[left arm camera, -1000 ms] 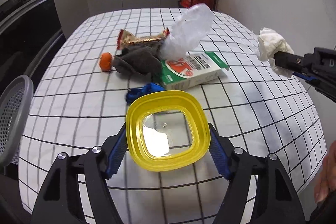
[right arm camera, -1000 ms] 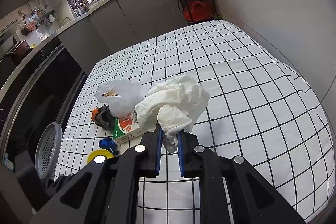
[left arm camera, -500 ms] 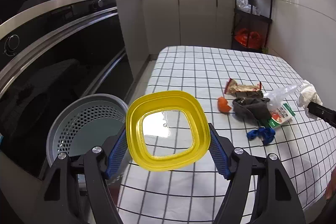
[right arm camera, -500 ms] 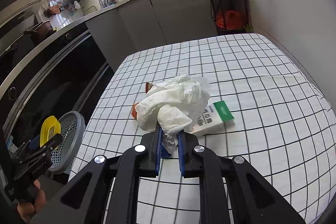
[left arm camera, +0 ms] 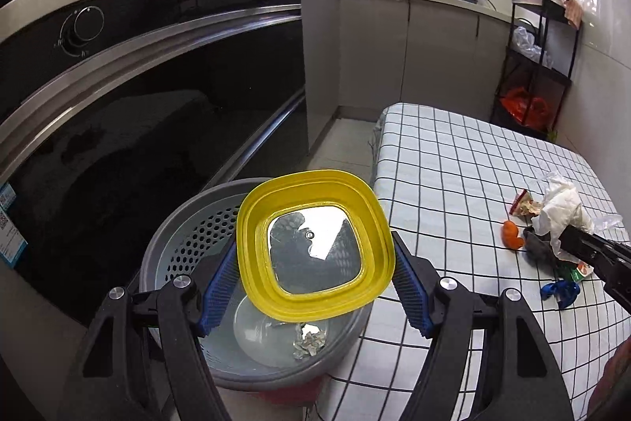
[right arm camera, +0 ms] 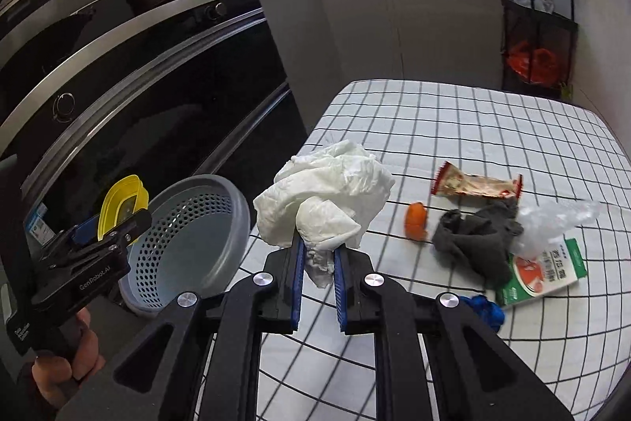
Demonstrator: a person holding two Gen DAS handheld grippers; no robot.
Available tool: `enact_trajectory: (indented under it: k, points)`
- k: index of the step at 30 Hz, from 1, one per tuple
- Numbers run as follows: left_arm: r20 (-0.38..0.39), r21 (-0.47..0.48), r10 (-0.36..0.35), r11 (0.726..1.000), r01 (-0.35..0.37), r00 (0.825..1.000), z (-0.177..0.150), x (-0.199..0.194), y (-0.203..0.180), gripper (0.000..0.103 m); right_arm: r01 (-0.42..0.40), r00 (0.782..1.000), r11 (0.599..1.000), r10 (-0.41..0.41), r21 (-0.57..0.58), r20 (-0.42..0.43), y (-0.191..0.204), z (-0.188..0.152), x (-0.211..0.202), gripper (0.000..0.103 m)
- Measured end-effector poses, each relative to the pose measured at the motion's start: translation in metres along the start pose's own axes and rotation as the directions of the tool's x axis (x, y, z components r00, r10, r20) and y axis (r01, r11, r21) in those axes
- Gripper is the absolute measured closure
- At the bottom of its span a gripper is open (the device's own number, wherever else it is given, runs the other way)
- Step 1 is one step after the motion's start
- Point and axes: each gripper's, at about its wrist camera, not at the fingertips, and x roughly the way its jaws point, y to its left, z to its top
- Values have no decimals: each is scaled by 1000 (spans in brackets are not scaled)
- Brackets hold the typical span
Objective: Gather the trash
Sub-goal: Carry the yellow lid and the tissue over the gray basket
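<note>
Yellow plastic, a rounded-square lid with a clear centre pane (left arm camera: 315, 249), sits clamped edge to edge between the blue pads of the left gripper (left arm camera: 315, 287), which hangs over a grey perforated plastic basket (left arm camera: 185, 247) standing on the floor just left of the table; inside the basket lie a clear round lid (left arm camera: 260, 334) and a scrap of crumpled foil (left arm camera: 309, 340); the right gripper (right arm camera: 318, 265) is pinched tight on a crumpled white paper tissue (right arm camera: 323, 200), held above the near left part of the table with the white, black-gridded cloth (right arm camera: 453, 129); on the cloth to the right lie a piece of orange peel (right arm camera: 416, 221), a red and gold snack wrapper (right arm camera: 477, 184) farther back, a dark grey crumpled rag (right arm camera: 473, 239) beside the peel, a clear crinkled plastic bag (right arm camera: 552, 223) resting partly on a green and white drink carton (right arm camera: 544, 273), and a blue crumpled scrap (right arm camera: 483, 310) at the near edge of the carton; a black oven front (left arm camera: 138, 113) runs along the left behind the basket; a bare hand (right arm camera: 59, 362) grips the left tool's handle in the right wrist view.
</note>
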Motion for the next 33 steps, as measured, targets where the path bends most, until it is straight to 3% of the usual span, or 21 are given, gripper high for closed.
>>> enact_trajectory:
  k: [9,13,22,33]
  points:
    - [-8,-58,79,995,-79,997,1,12,45,34,-133,991,990,132,-39,-16,69,22,53,90]
    - [-31,-59,115,991,-117,993,-5,20,63,34,-142,989,984,137,-104,-49,92,14,73,90]
    - [-95,-62,173,982,-180,980,-12,42,88,33,-189,975,975,171,-119,-143,108,5,115,90]
    - [-159,-98,155,980,-172,975,-13,64,102,33,-230,964,960,202,-158,-172,124,4,129,90]
